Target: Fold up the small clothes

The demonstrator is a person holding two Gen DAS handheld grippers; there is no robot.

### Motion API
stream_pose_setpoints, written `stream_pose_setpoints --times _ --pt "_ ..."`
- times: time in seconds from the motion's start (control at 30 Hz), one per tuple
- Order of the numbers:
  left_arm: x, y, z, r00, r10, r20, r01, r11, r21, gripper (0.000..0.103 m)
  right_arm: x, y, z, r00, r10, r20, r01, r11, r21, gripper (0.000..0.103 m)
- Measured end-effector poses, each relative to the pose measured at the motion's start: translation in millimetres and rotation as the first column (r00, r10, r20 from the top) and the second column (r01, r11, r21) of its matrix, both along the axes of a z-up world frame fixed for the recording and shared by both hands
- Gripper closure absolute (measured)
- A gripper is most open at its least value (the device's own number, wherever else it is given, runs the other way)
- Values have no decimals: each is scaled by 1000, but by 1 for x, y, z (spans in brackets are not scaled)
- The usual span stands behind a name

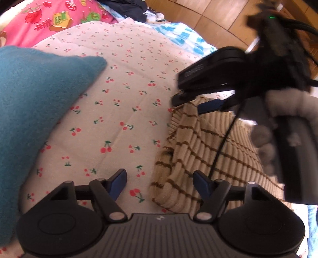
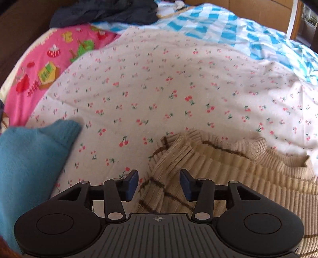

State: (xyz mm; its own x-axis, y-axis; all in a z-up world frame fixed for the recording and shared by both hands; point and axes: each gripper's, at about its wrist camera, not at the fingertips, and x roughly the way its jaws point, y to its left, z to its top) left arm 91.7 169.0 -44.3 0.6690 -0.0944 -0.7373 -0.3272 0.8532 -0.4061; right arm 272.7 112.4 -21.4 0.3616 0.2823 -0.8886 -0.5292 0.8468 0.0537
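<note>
A beige ribbed knit garment with brown check lines [image 1: 208, 150] lies on the cherry-print sheet [image 1: 119, 99], right of centre; it also shows in the right wrist view [image 2: 228, 170]. My left gripper [image 1: 160, 183] is open, its right finger over the garment's left edge. My right gripper [image 2: 159, 185] is open just above a bunched fold of the garment; in the left wrist view it [image 1: 196, 101] hovers over the garment's far edge. A teal knit garment [image 1: 29, 109] lies at the left, also in the right wrist view [image 2: 25, 162].
A pink fruit-print cloth [image 2: 49, 65] lies at the back left, a blue-and-white checked cloth [image 2: 238, 31] at the back right, and dark clothes [image 2: 103, 12] are piled at the far edge. Wooden floor [image 1: 218, 17] shows beyond the bed.
</note>
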Motion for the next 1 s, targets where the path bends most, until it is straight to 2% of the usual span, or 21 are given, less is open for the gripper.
stream_pose_setpoints --times 0.13,0.23,0.3,0.4,0.53,0.57,0.63,0.67,0.73,0.8,0.93,1.0 --pt "2 -2 0 1000 -7 -6 7 1000 7 27 -5 14 -16 998 44 38 -40 995 -87 55" --pt "5 -5 -1 1000 -19 -15 19 1000 22 23 -6 16 -20 995 76 64 -67 989 -133 66" --pt "7 -7 -1 1000 -23 -16 24 999 25 19 -3 9 -18 996 65 60 -57 991 -117 79" --pt "6 -6 -3 1000 -19 -7 19 1000 0 11 0 -3 -10 998 44 48 -41 997 -70 89" --pt "7 -8 -3 1000 -8 4 7 1000 16 13 -3 -16 3 998 39 47 -38 999 -6 91" --pt "5 -10 -3 1000 -3 8 3 1000 28 14 -4 -20 7 998 37 48 -37 999 12 91" --pt "6 -14 -2 1000 2 13 -3 998 62 29 -5 -29 14 999 31 44 -34 998 54 91" --pt "6 -16 -1 1000 0 16 -1 997 72 32 -4 -36 19 999 26 40 -30 996 79 92" --pt "5 -20 1 999 -19 27 17 997 76 48 -4 -48 27 999 18 34 -22 992 121 92" --pt "2 -24 6 999 -33 40 30 997 68 58 -4 -65 37 1000 7 24 -11 985 172 92" --pt "-7 -34 26 992 -66 108 64 998 19 66 -6 -109 62 1000 -21 23 14 961 275 92" --pt "-6 -49 38 985 -105 138 103 994 19 68 -5 -138 74 999 -44 20 35 946 323 92"
